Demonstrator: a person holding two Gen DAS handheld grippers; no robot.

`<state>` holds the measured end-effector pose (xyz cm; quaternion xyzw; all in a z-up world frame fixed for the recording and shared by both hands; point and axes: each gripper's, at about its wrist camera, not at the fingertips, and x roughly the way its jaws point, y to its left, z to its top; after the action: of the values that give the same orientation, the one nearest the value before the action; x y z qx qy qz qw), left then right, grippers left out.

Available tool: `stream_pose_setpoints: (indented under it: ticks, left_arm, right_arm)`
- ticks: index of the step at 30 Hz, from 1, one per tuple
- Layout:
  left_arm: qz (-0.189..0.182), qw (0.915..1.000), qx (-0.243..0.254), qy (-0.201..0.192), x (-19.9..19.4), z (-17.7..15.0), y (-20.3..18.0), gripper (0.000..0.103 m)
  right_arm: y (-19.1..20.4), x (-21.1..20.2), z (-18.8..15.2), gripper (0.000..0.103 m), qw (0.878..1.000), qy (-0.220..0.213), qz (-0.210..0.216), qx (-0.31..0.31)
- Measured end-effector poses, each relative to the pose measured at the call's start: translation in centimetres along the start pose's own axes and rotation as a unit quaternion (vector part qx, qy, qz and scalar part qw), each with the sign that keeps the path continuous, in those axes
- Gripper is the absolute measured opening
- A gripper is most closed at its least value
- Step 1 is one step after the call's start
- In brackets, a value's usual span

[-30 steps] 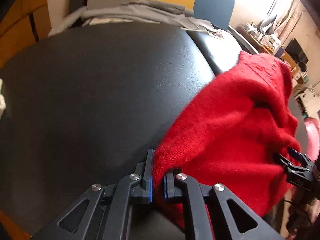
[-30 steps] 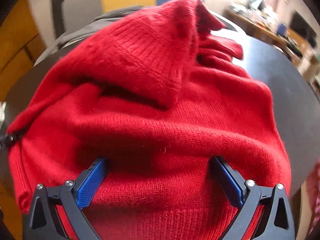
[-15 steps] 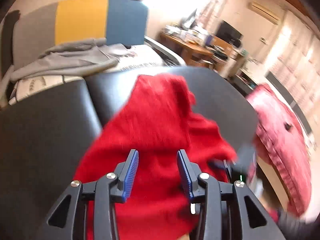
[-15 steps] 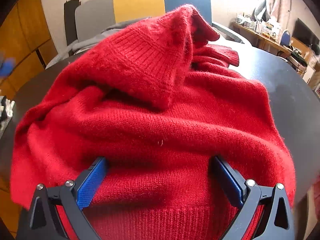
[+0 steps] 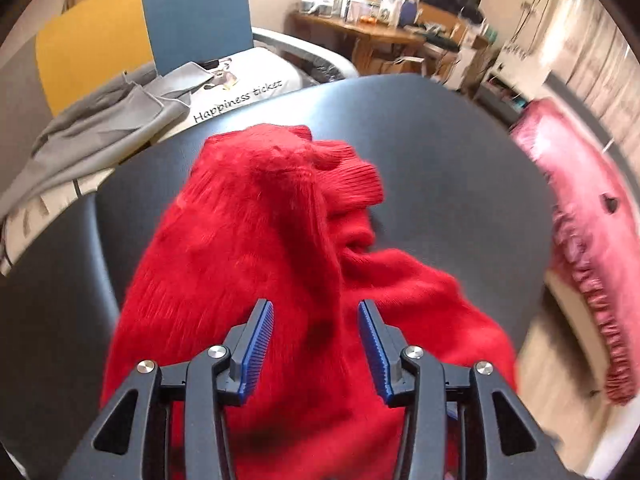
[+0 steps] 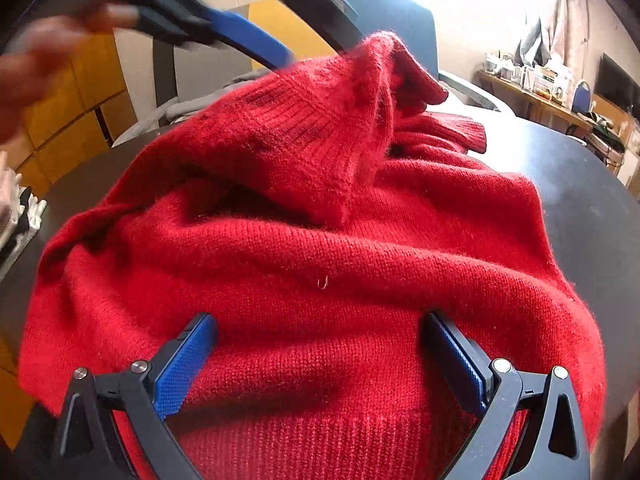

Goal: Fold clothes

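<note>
Blurred and cut off

Left gripper [image 6: 224, 30] smeared at top edge; red sweater [image 6: 320, 272] hem cropped below.

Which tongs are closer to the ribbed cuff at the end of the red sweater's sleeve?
Left. The left tongs hover open above the sweater, up by the cuff. The right tongs sit open at the near hem, farthest from it.

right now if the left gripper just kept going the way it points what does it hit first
Most likely the red sweater: the left gripper has its jaws open, nothing between them, aimed down at the bunched knit lying on the dark table. How far above the fabric it is, the picture does not show.
</note>
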<state>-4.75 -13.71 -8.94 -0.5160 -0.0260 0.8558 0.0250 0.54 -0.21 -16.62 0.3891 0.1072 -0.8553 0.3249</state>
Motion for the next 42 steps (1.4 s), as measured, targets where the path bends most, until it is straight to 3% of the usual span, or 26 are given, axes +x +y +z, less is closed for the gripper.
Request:
stream_pose_setpoints:
  ticks: [2,5,6,7,8,11,15,17,21,23,25,26,27,28,29,30,32,34,36,39,42]
  left_arm:
    - [0.016,0.9998,0.005,0.008,1.1,1.0,0.1,0.045]
    - [0.08,0.9962,0.026,0.023,3.6,1.9,-0.8,0.044]
    - [0.088,0.9954,0.03,0.021,4.1,2.0,-0.8,0.031]
    - [0.089,0.9957,0.023,0.015,4.3,2.1,-0.4,0.023]
    - [0.082,0.9965,0.005,0.013,4.2,2.2,0.4,0.006]
    - [0.045,0.9965,-0.068,-0.018,2.2,2.9,4.4,0.004]
    - [0.027,0.9841,-0.155,-0.082,-2.7,3.6,11.7,0.004]
    - [0.025,0.9747,-0.199,-0.099,-4.5,3.8,15.8,0.004]
    - [0.073,0.9519,-0.282,-0.094,-5.4,2.9,25.2,0.004]
    - [0.075,0.9292,-0.352,-0.084,-5.2,1.0,29.9,0.007]
    - [0.108,0.8946,-0.428,-0.069,-5.1,-2.1,34.9,0.011]
    - [0.118,0.8817,-0.452,-0.067,-5.3,-3.4,36.3,0.015]
    - [0.118,0.8741,-0.466,-0.073,-5.7,-4.8,37.1,0.016]
    - [0.108,0.8717,-0.47,-0.086,-6.3,-6.3,37.3,0.016]
    - [0.103,0.8747,-0.464,-0.096,-6.9,-7.6,37.2,0.016]
    - [0.104,0.8858,-0.44,-0.106,-7.5,-8.7,36.4,0.017]
    - [0.087,0.9161,-0.372,-0.121,-8.4,-10.6,33.7,0.018]
    - [0.042,0.9461,-0.295,-0.127,-8.7,-12.4,29.4,0.02]
    - [0.007,0.9676,-0.219,-0.125,-8.5,-13.9,24.7,0.021]
    - [-0.022,0.9874,-0.119,-0.102,-7.2,-15.8,18.2,0.021]
    - [0.002,0.9957,-0.047,-0.079,-5.4,-18.2,13.2,0.021]
  right_arm:
    - [0.0,0.0,-0.1,0.103,1.0,-0.005,0.003,-0.004]
    - [-0.1,0.0,-0.2,0.103,1.0,-0.012,0.008,-0.009]
    - [-0.1,-0.1,-0.2,0.103,1.0,-0.014,0.01,-0.011]
    - [-0.2,-0.1,-0.2,0.103,1.0,-0.016,0.012,-0.013]
    - [-0.2,0.0,-0.2,0.103,1.0,-0.016,0.012,-0.013]
    - [-0.2,0.1,-0.2,0.103,1.0,-0.018,0.012,-0.013]
    - [-0.2,0.3,-0.1,0.103,1.0,-0.018,0.012,-0.013]
    - [-0.2,0.4,-0.1,0.103,1.0,-0.016,0.012,-0.015]
    - [-0.2,0.5,0.1,0.103,1.0,-0.011,0.009,-0.016]
    - [-0.2,0.5,0.2,0.103,1.0,-0.008,0.006,-0.017]
    - [-0.1,0.6,0.3,0.103,1.0,-0.003,0.003,-0.017]
    - [0.0,0.7,0.3,0.103,1.0,-0.001,0.001,-0.017]
    - [0.1,0.7,0.3,0.103,1.0,0.002,0.0,-0.017]
    - [0.1,0.8,0.4,0.103,1.0,0.004,-0.002,-0.017]
    - [0.2,0.8,0.5,0.103,1.0,0.007,-0.003,-0.017]
    - [0.2,0.9,0.5,0.103,1.0,0.008,-0.005,-0.017]
    - [0.3,1.0,0.6,0.103,1.0,0.011,-0.009,-0.016]
    - [0.5,1.0,0.7,0.103,1.0,0.015,-0.013,-0.016]
    - [0.5,1.1,0.8,0.103,1.0,0.019,-0.017,-0.014]
    - [0.7,1.2,0.8,0.103,0.999,0.024,-0.026,-0.008]
    - [0.9,1.1,0.9,0.103,0.999,0.033,-0.034,-0.001]
